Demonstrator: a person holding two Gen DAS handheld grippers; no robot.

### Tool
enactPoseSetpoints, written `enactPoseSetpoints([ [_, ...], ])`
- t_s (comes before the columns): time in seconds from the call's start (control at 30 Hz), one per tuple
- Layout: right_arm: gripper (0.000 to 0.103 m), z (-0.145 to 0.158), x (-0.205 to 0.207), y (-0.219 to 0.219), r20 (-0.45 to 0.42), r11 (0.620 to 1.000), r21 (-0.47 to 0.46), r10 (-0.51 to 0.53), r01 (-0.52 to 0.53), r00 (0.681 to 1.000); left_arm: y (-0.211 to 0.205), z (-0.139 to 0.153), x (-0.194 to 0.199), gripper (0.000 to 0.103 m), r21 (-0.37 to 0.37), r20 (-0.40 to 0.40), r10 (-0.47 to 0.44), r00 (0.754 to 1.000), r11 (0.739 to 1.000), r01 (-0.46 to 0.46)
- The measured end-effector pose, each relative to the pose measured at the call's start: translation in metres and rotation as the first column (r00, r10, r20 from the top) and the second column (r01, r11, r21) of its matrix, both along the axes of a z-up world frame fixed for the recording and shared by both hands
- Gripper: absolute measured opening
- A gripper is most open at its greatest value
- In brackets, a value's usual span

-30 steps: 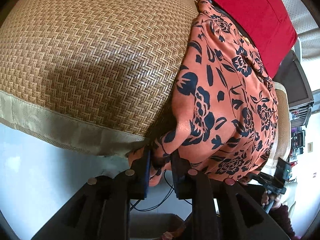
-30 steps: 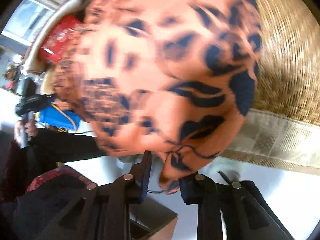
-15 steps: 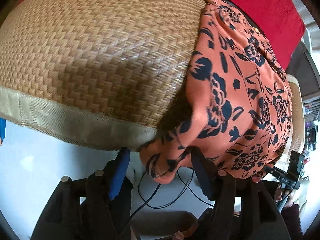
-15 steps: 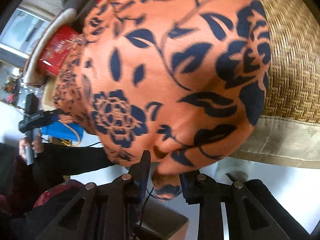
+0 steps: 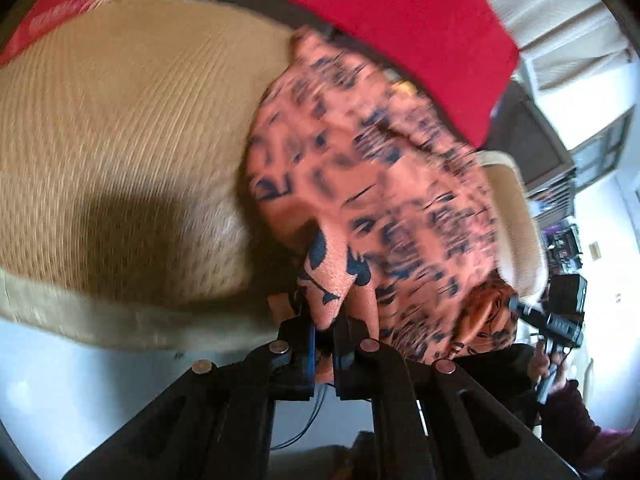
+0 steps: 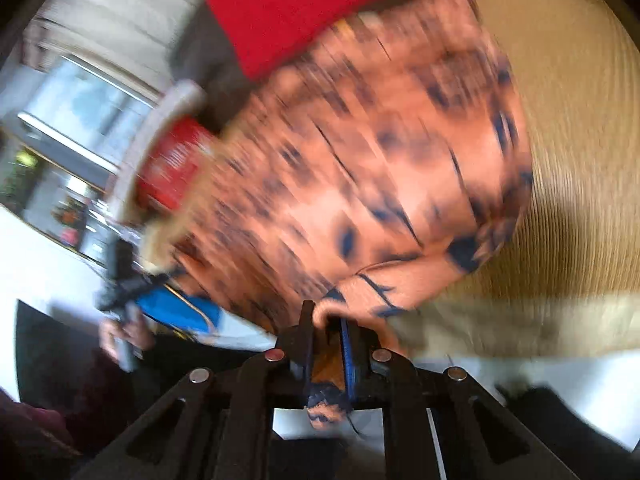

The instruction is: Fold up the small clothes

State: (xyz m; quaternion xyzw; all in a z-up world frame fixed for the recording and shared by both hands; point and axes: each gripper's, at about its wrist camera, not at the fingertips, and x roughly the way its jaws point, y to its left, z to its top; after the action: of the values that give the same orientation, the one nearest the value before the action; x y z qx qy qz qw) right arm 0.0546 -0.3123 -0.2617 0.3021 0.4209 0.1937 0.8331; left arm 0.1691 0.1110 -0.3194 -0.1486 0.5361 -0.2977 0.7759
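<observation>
An orange garment with a dark blue flower print [image 5: 372, 200] lies on a woven straw mat [image 5: 120, 140], both views blurred by motion. My left gripper [image 5: 324, 320] is shut on the garment's near left corner, which is lifted off the mat's edge. In the right wrist view the same garment [image 6: 380, 152] fills the middle, and my right gripper [image 6: 326, 320] is shut on its near right corner, with a scrap of cloth hanging below the pads. Between the two corners the near hem rises off the mat [image 6: 580, 160].
A red cushion [image 5: 400, 28] lies beyond the garment at the back. The mat's beige border [image 5: 120, 320] marks the near edge, with pale floor below. A person's hand holds the other gripper [image 5: 556, 320] at the right. A red box [image 6: 176, 164] and a blue object [image 6: 180, 312] sit left.
The left jaws, wide apart half a second ago, have shut on the corner. The right jaws have tightened on theirs. Both grippers have risen and pulled the near hem up off the mat.
</observation>
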Motion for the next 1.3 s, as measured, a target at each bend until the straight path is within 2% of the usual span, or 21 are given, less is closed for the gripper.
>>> enactPoseSetpoints([
  [0.07,0.012,0.037,0.008,-0.016,0.093,0.999,0.025,-0.036,0.034,0.995,-0.002,0.021,0.011,0.006,-0.035,0.026,-0.015,1.000,0.999,0.016],
  [0.17,0.012,0.089,0.035,-0.047,0.220,0.992,0.076,-0.118,0.103,0.968,-0.005,0.060,0.044,0.006,-0.082,0.074,-0.018,0.997,0.996,0.024],
  [0.27,0.012,0.126,0.074,-0.083,0.283,0.977,0.079,-0.212,0.197,0.935,-0.020,0.093,0.096,0.006,-0.084,0.109,-0.011,0.994,0.996,0.020],
  [0.33,0.013,0.130,0.100,-0.093,0.242,0.976,0.071,-0.215,0.204,0.946,-0.032,0.103,0.121,0.006,-0.048,0.138,0.001,0.990,0.999,0.005],
  [0.4,0.016,0.125,0.115,-0.097,0.166,0.975,0.110,-0.209,0.193,0.964,-0.036,0.103,0.132,0.006,-0.086,0.145,0.003,0.989,0.996,0.010],
  [0.43,0.018,0.120,0.114,-0.095,0.126,0.979,0.099,-0.189,0.177,0.974,-0.039,0.101,0.132,0.006,-0.102,0.151,0.000,0.988,0.995,0.016],
  [0.5,0.031,0.109,0.100,-0.088,0.070,0.987,0.031,-0.161,0.159,0.984,-0.040,0.097,0.127,0.006,-0.133,0.157,-0.009,0.988,0.991,0.030],
  [0.53,0.051,0.098,0.088,-0.081,0.036,0.987,0.008,-0.158,0.158,0.987,-0.034,0.098,0.119,0.006,-0.144,0.157,-0.011,0.988,0.989,0.034],
  [0.57,0.078,0.087,0.073,-0.084,-0.004,0.987,0.000,-0.158,0.158,0.987,-0.031,0.096,0.114,0.006,-0.153,0.158,-0.011,0.987,0.988,0.035],
  [0.6,0.082,0.070,0.052,-0.082,-0.054,0.985,0.010,-0.173,0.173,0.983,-0.030,0.095,0.111,0.006,-0.160,0.161,-0.007,0.987,0.987,0.033],
  [0.67,0.082,0.037,0.022,-0.080,-0.123,0.979,0.042,-0.192,0.198,0.974,-0.026,0.097,0.105,0.006,-0.168,0.169,0.003,0.986,0.986,0.026],
  [0.7,0.082,0.014,-0.001,-0.081,-0.189,0.971,0.082,-0.207,0.225,0.960,-0.024,0.100,0.102,0.006,-0.169,0.174,0.006,0.985,0.985,0.024],
  [0.8,0.082,-0.044,-0.042,-0.081,-0.339,0.934,0.150,-0.261,0.325,0.904,-0.018,0.106,0.096,0.006,-0.143,0.181,0.010,0.983,0.990,0.016],
  [0.83,0.082,-0.066,-0.055,-0.080,-0.380,0.910,0.188,-0.280,0.370,0.882,-0.018,0.106,0.095,0.006,-0.133,0.176,0.013,0.984,0.991,0.011],
  [0.9,0.082,-0.095,-0.063,-0.074,-0.403,0.884,0.217,-0.306,0.415,0.862,-0.018,0.107,0.091,0.006,-0.113,0.173,0.014,0.985,0.994,0.006],
  [1.0,0.082,-0.119,-0.052,-0.059,-0.362,0.876,0.268,-0.294,0.401,0.884,-0.018,0.107,0.084,0.006,-0.084,0.165,0.019,0.986,0.996,-0.005],
  [1.07,0.082,-0.131,-0.035,-0.040,-0.346,0.926,0.222,-0.219,0.306,0.912,-0.017,0.107,0.079,0.006,-0.075,0.163,0.027,0.986,0.997,-0.015],
  [1.1,0.082,-0.137,-0.027,-0.031,-0.340,0.932,0.244,-0.175,0.266,0.924,-0.016,0.107,0.077,0.006,-0.073,0.163,0.029,0.986,0.997,-0.017],
  [1.2,0.080,-0.146,-0.021,-0.017,-0.331,0.919,0.307,-0.141,0.248,0.933,-0.012,0.107,0.069,0.006,-0.068,0.157,0.041,0.987,0.997,-0.031],
  [1.23,0.070,-0.142,-0.021,-0.013,-0.306,0.924,0.310,-0.125,0.223,0.944,-0.010,0.107,0.067,0.006,-0.066,0.155,0.045,0.987,0.997,-0.035],
  [1.3,0.029,-0.125,-0.026,-0.010,-0.264,0.941,0.280,-0.115,0.190,0.958,-0.007,0.107,0.063,0.006,-0.057,0.151,0.047,0.987,0.998,-0.039],
])
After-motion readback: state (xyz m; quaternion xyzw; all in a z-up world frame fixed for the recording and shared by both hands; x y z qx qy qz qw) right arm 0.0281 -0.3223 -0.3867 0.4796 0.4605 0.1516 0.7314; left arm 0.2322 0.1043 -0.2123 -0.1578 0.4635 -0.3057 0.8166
